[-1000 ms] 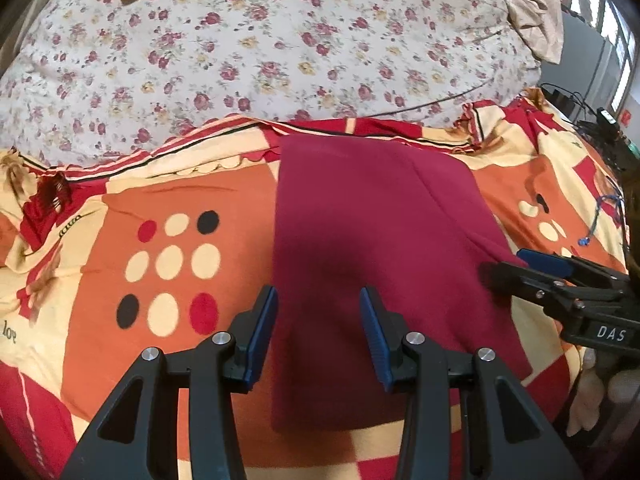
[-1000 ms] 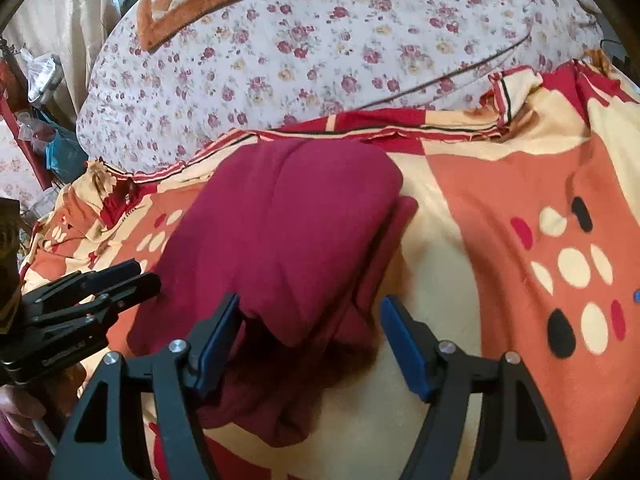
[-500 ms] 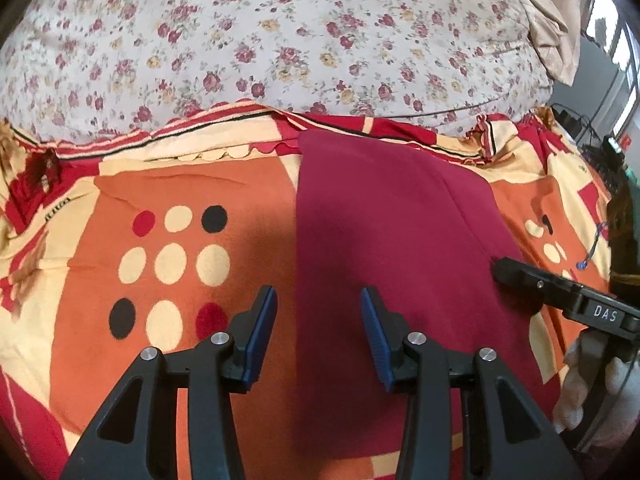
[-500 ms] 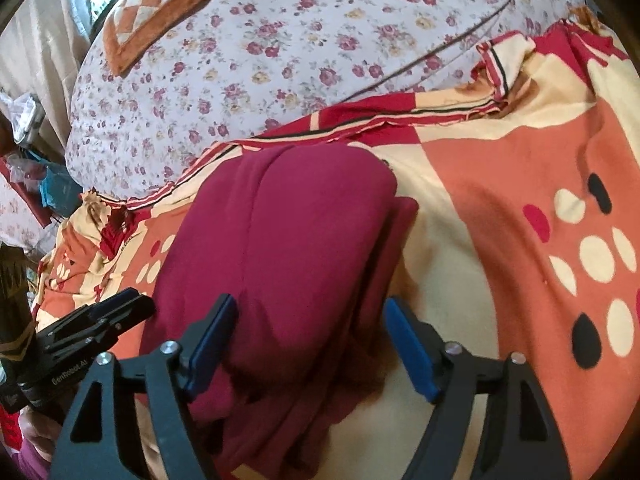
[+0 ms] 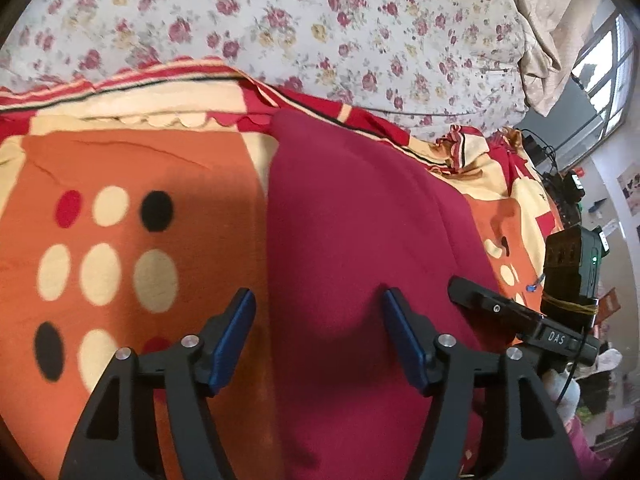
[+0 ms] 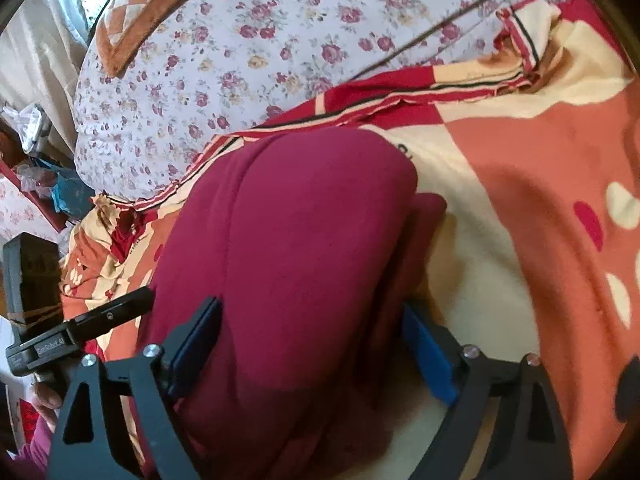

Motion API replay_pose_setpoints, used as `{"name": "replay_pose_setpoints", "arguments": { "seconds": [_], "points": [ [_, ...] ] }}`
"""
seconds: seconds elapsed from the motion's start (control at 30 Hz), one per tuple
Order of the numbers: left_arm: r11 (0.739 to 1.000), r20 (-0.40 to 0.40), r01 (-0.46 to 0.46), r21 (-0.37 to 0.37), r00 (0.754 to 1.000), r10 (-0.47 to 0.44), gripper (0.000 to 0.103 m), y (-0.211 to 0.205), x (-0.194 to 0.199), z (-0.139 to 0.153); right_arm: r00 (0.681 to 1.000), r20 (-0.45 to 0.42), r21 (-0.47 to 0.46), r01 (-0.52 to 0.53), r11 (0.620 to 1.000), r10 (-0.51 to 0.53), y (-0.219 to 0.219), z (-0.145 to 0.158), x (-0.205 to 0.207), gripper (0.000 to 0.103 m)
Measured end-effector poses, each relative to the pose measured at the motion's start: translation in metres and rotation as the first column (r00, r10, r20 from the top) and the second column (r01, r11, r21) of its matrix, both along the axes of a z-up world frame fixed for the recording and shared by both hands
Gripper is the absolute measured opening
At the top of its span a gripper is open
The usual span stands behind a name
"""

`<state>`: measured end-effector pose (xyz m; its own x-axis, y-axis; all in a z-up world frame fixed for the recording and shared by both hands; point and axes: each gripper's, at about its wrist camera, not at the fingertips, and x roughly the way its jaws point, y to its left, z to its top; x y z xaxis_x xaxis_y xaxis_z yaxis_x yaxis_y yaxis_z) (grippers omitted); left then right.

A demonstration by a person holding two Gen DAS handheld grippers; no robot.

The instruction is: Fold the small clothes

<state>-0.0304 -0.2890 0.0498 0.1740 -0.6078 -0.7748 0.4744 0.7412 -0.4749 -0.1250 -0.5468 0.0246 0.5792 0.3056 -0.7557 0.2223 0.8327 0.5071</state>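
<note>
A dark red garment [image 5: 360, 220] lies folded lengthwise on the orange patterned blanket [image 5: 132, 168]. My left gripper [image 5: 320, 336] hangs low over its near end, jaws opening. The cloth's left edge runs just inside the left pad [image 5: 234, 340], and neither pad presses on it. In the right wrist view the garment [image 6: 304, 220] shows as a thick fold with a narrower layer sticking out on its right. My right gripper [image 6: 312, 348] straddles the near part of that fold, jaws opening wide around the cloth without squeezing it. Each gripper shows at the edge of the other's view.
A floral quilt [image 5: 320, 32] bulges behind the blanket, with a brown patterned cushion [image 6: 140, 12] on it. Cables and a black device [image 5: 560, 192] lie at the blanket's right edge near a window. Bags and clutter [image 6: 48, 184] sit off the bed's left side.
Both grippers have come down and closer to the dark red garment. The left jaws have spread from narrow to wide. The right jaws have widened further around the fold.
</note>
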Motion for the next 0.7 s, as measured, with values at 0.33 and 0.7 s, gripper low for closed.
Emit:
{"name": "replay_pose_setpoints", "arguments": {
  "seconds": [0.33,0.7],
  "points": [
    [0.998,-0.083,0.047,-0.039,0.995,-0.050,0.060,-0.021,0.007,-0.021,0.996,0.055,-0.052,-0.060,0.997,0.063,0.012,0.002,0.008,0.085],
    [0.997,0.035,0.071,-0.020,0.997,-0.070,0.025,0.011,-0.036,0.040,0.981,0.141,-0.051,-0.128,0.990,0.134,0.037,0.058,-0.002,0.052]
  ]
}}
